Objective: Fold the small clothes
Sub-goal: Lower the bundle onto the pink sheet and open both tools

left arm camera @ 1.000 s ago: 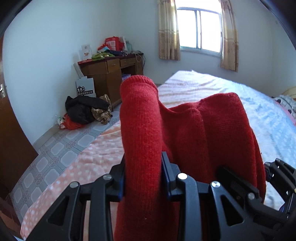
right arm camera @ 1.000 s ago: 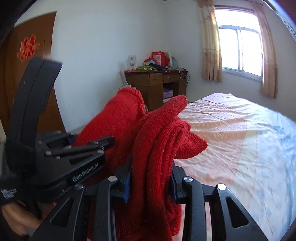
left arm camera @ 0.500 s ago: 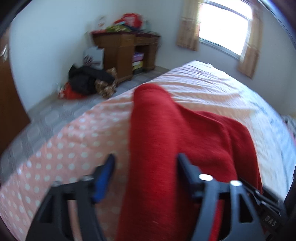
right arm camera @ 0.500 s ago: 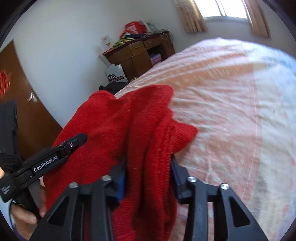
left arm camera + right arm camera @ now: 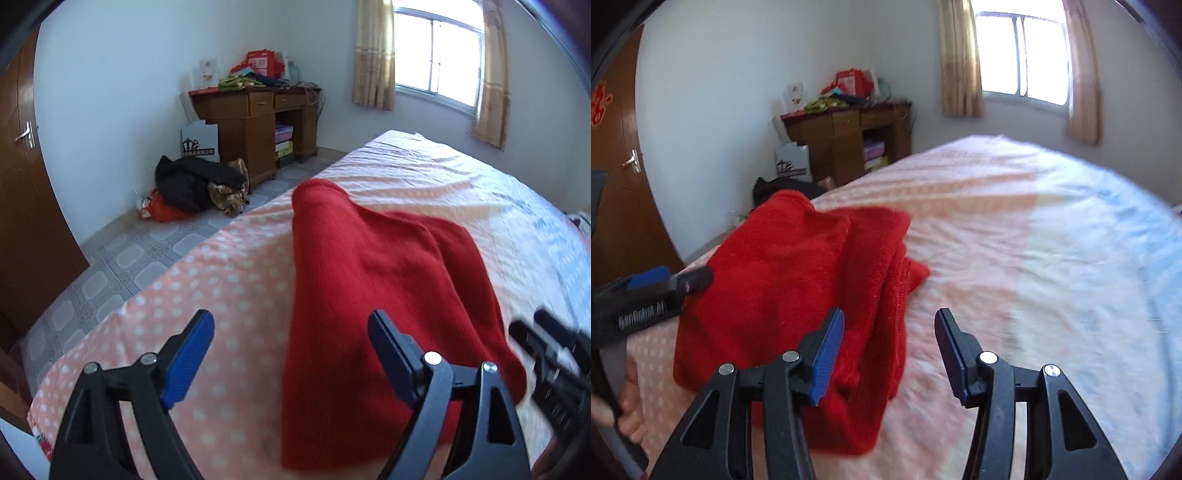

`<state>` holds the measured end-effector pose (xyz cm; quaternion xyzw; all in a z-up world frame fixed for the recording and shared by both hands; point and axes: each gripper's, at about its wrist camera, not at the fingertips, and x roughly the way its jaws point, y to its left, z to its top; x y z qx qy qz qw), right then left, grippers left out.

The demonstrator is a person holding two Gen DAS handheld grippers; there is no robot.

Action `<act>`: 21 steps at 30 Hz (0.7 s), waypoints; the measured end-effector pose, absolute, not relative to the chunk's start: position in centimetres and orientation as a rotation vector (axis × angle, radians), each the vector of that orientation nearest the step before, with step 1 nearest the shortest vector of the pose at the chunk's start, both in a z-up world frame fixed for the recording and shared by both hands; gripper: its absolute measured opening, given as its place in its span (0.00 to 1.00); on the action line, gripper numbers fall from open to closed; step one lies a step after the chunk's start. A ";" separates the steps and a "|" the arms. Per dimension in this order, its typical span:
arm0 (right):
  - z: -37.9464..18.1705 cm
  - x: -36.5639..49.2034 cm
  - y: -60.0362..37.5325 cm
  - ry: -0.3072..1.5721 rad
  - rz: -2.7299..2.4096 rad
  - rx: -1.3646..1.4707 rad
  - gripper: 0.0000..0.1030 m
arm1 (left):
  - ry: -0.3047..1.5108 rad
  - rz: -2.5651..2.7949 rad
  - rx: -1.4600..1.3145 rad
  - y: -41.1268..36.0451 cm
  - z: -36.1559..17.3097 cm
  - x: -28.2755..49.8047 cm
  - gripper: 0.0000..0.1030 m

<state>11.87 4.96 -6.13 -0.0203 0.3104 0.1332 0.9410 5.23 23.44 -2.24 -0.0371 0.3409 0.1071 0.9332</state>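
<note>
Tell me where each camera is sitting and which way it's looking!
Left wrist view: sits on the left claw, looks along its open fingers over the red sweater on the bed toward the desk; the right claw's tip shows at the right edge.
Right wrist view: sits on the right claw, open too, facing the same way; the left claw and the person's fingers show at left.
Both share sweater, bed, desk, window.
</note>
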 end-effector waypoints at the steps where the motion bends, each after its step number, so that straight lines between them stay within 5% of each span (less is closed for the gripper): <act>1: -5.8 11.5 4.9 0.638 0.264 -0.031 0.50 | 0.700 0.216 -0.070 23.1 -2.4 4.9 0.85; 21: -4.2 6.2 4.1 0.658 0.203 -0.012 0.57 | 0.726 0.259 -0.058 22.3 -4.9 1.8 0.85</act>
